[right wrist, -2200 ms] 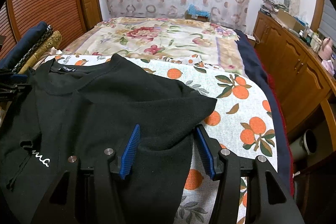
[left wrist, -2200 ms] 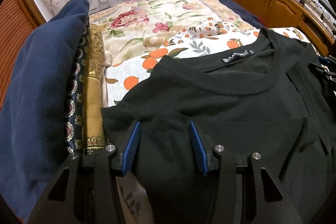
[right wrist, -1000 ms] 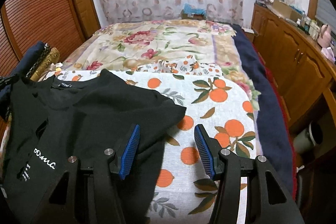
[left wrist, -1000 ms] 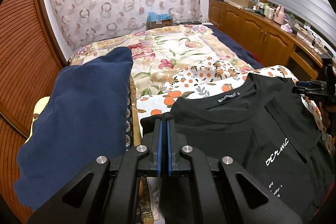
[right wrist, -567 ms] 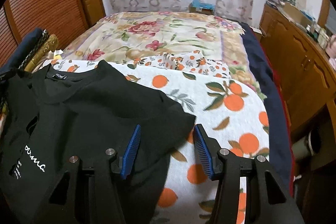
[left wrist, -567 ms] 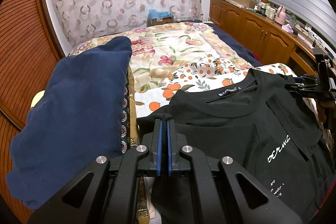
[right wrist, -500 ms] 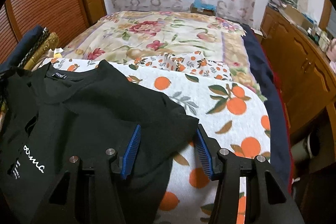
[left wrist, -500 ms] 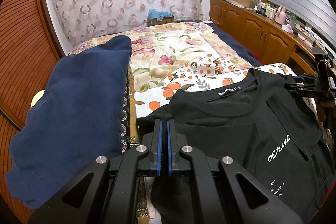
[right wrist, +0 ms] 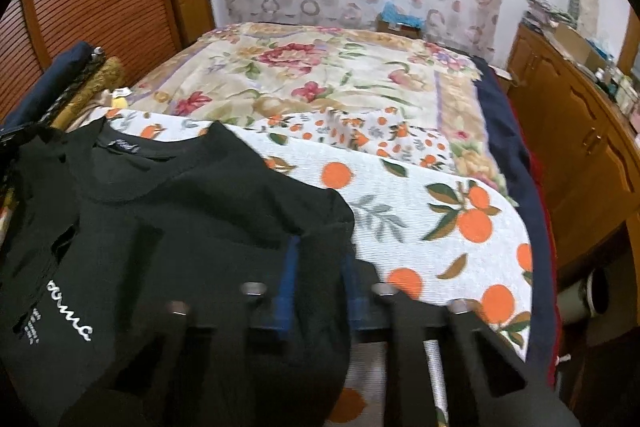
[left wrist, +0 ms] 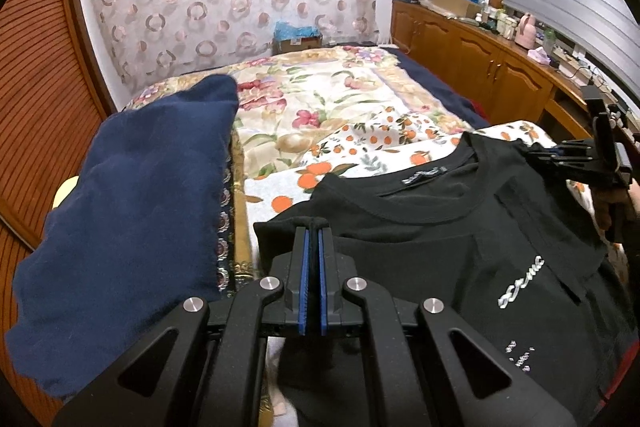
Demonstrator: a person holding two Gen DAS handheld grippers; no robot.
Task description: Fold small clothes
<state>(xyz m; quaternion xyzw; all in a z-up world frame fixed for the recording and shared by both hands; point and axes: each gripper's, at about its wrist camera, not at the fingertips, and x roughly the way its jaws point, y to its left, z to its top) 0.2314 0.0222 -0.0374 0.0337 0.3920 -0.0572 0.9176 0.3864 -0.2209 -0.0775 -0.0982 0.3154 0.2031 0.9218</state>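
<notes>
Two grippers work one black T-shirt (left wrist: 420, 267), which lies front up on the orange-print cloth (left wrist: 288, 187) on the bed. In the left wrist view, the left gripper (left wrist: 311, 239) has its jaws clamped on the shirt's sleeve edge. In the right wrist view, blurred, the right gripper (right wrist: 318, 267) has just been closing its jaws on the opposite sleeve (right wrist: 312, 223). Both sides look pinched; the next move, I judge, is lifting both together to make a fold.

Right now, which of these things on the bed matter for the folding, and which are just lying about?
In use:
black T-shirt
left gripper, shut on it
right gripper, jaws just closing on it

Lying about:
navy blue cloth
orange-print sheet
floral bedspread
</notes>
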